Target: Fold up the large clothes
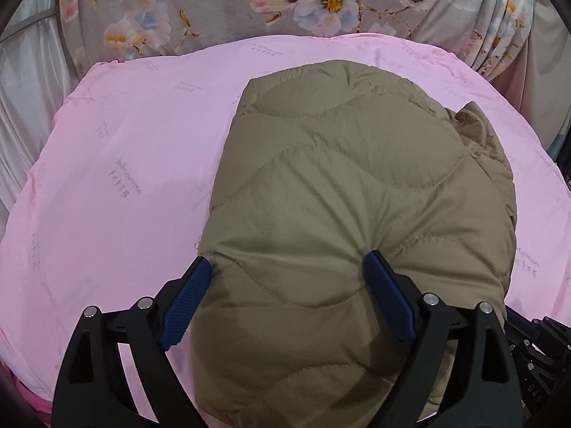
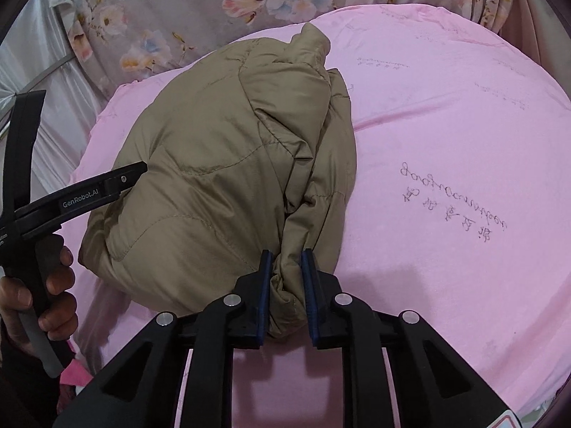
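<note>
Right gripper (image 2: 287,267) nearest: fingers clenched on a bunched fold at the near right edge of the tan quilted jacket (image 2: 228,164). Left gripper (image 1: 289,267) spread wide, straddling the near bulk, pads touching fabric. Jacket's long axis runs away from both across the pink bedsheet (image 2: 446,135). Floral curtain (image 1: 214,3) behind.

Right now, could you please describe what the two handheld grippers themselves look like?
Both are black plastic with silver pivot pins and ribbed blue pads on the fingers. The left gripper appears side-on in the right wrist view with white "GenRobot.AI" lettering on its finger. The right gripper looks the same in build. No sleeve shows.
</note>
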Motion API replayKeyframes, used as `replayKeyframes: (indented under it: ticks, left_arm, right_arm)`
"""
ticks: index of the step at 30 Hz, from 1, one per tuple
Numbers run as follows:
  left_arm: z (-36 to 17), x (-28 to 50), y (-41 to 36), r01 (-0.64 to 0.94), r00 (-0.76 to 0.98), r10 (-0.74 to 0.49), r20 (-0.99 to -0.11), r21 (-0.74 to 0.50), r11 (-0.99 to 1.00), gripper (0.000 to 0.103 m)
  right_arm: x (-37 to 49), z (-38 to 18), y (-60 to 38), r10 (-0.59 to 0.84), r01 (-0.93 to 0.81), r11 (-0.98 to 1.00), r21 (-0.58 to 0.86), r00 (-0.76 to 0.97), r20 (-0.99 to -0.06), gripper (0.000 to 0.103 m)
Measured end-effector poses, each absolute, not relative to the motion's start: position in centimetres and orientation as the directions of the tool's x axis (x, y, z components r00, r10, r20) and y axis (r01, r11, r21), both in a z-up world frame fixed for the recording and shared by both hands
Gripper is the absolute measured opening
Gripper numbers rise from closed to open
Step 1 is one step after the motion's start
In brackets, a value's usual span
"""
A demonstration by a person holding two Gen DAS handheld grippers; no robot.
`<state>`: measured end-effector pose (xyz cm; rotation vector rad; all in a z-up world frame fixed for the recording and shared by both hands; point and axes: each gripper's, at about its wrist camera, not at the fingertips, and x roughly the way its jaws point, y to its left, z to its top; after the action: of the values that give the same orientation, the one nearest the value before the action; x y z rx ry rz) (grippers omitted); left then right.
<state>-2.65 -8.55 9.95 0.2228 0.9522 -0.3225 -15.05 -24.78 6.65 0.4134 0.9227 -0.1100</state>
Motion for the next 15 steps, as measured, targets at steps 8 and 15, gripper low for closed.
replayKeyframes:
  ticks: [8, 15]
  left_arm:
    - [9.1, -3.2, -9.2, 0.351, 0.579, -0.133, -0.805, 0.099, 0.931, 0.087]
    - [8.7, -3.4, -9.2, 0.348, 0.594, -0.125, -0.795, 0.113, 0.931, 0.087]
  right_arm:
    - [-15.1, 5.7, -25.0, 0.097, 0.274, 0.905, 0.326, 0.613, -0.784, 0.017]
    - [-15.2, 5.3, -25.0, 0.095, 0.278, 0.902, 0.330, 0.618, -0.780, 0.018]
